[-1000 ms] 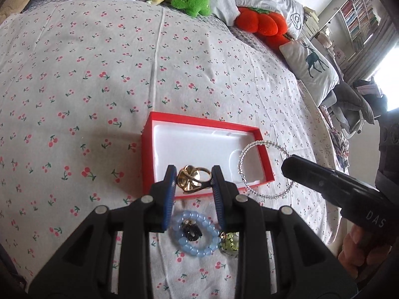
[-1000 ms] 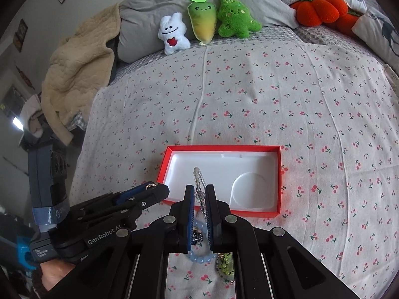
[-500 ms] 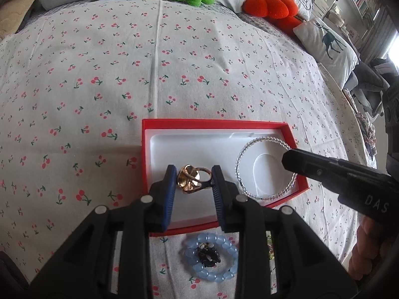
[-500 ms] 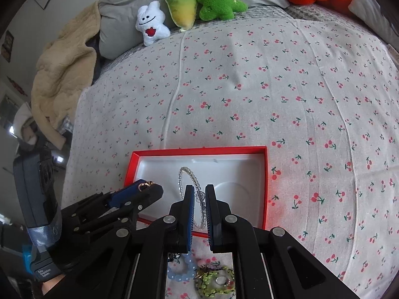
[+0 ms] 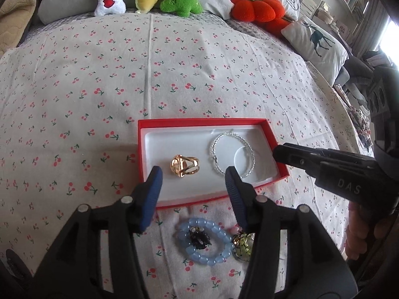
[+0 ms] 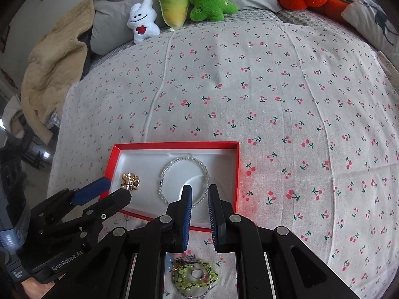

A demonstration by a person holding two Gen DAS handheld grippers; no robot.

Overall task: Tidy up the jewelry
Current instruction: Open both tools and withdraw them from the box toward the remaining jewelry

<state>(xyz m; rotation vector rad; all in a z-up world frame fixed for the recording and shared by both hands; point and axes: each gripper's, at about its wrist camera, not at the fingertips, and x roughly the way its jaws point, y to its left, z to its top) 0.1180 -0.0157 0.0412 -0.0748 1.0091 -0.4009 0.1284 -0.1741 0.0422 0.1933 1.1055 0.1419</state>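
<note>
A red box with a white liner lies on the cherry-print bedspread. Inside lie a gold ring and a clear beaded bracelet. My left gripper is open and empty, just behind the ring. My right gripper is open a little and empty, over the box's near edge by the bracelet. On the cloth in front of the box lie a blue bead bracelet with a black piece inside it and a green bead bracelet.
Plush toys and pillows line the far edge of the bed. A beige blanket hangs at the left. The right gripper's body reaches in beside the box's right end.
Both grippers have opened and let go: the gold ring and the clear bracelet now lie in the box. Both grippers have drawn back a little.
</note>
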